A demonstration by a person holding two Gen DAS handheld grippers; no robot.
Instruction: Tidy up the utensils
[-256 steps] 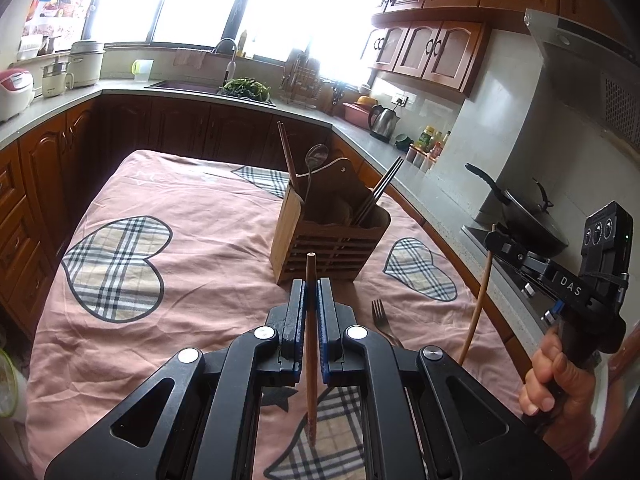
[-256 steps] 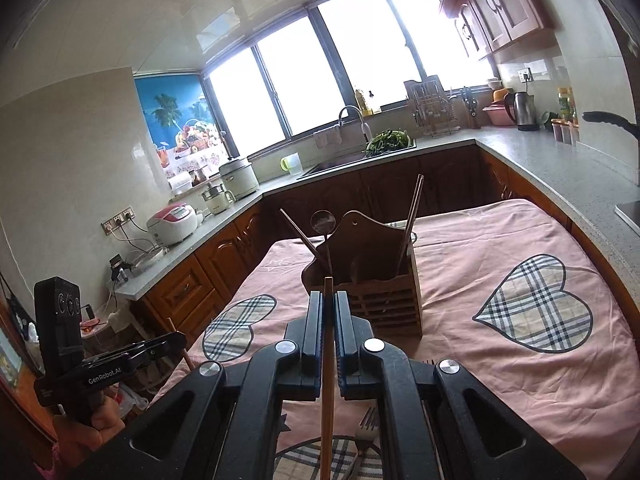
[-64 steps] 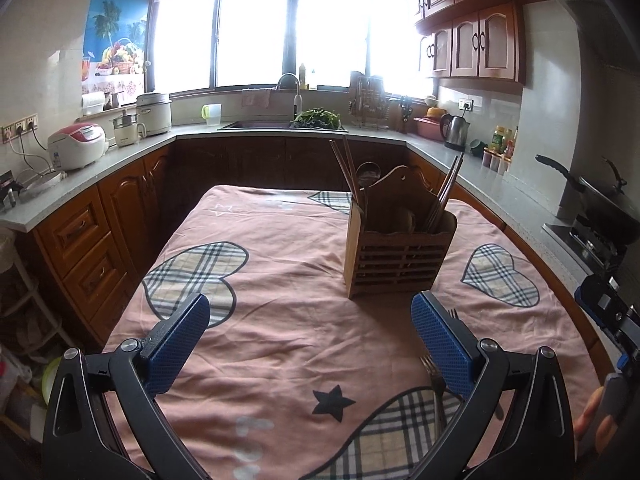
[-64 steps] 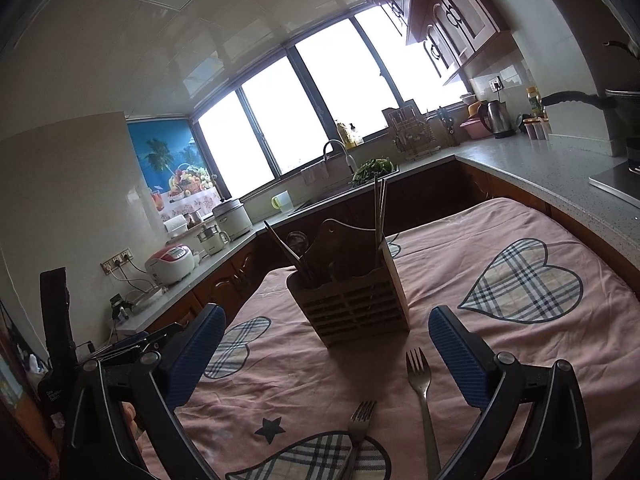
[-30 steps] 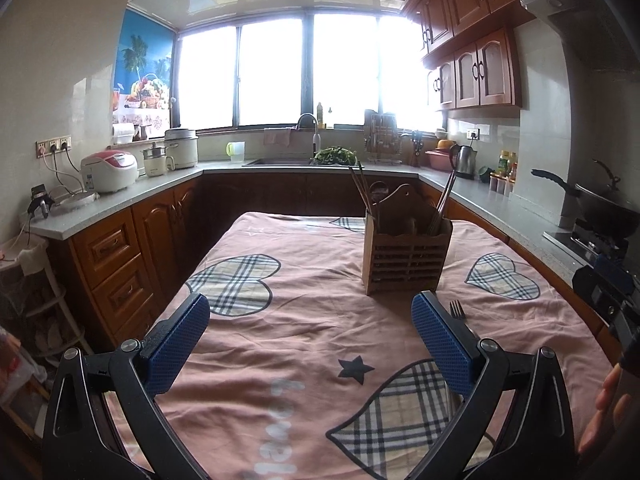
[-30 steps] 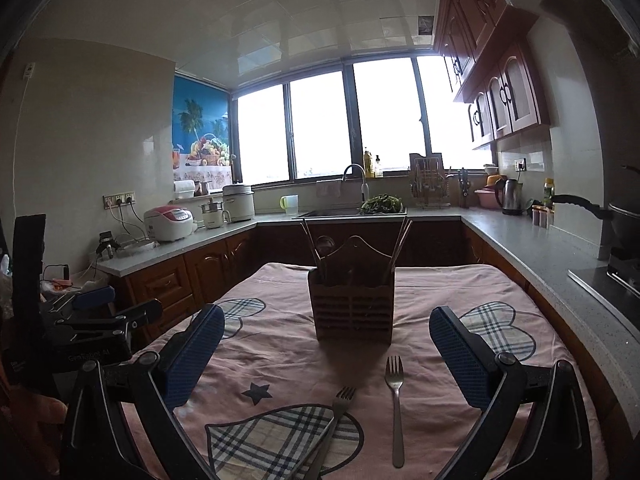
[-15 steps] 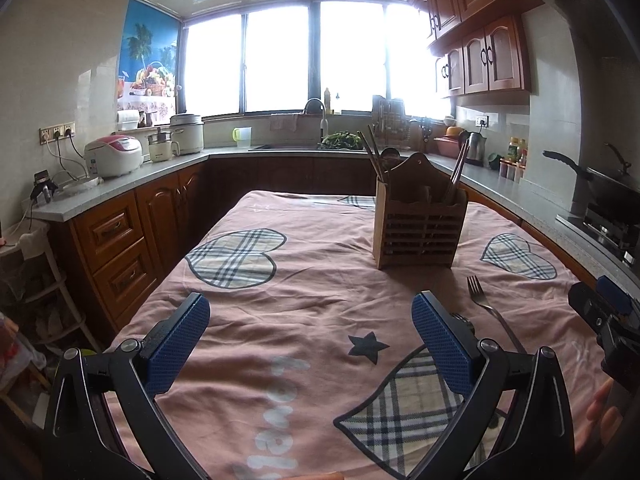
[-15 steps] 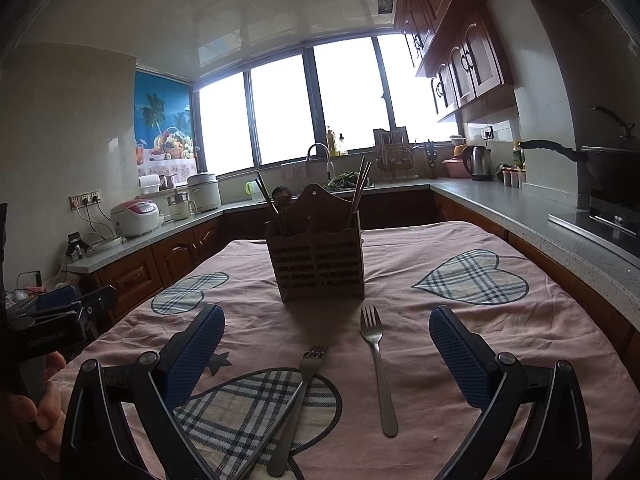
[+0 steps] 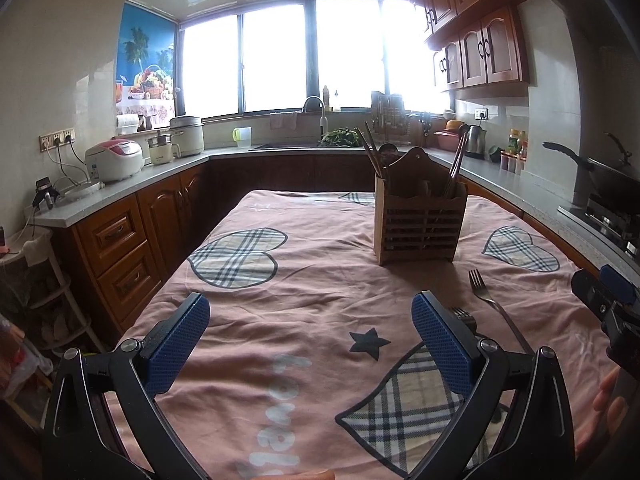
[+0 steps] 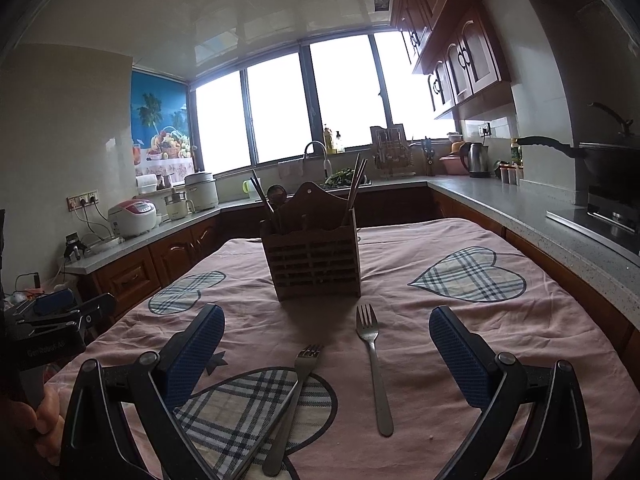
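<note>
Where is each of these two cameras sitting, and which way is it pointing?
Left wrist view: sits on the left tool, faces the window across the table; open pads show, right tool at edge.
Right wrist view: sits on the right tool, looks over two forks; left tool at edge.
Both share the wooden holder and forks.
</note>
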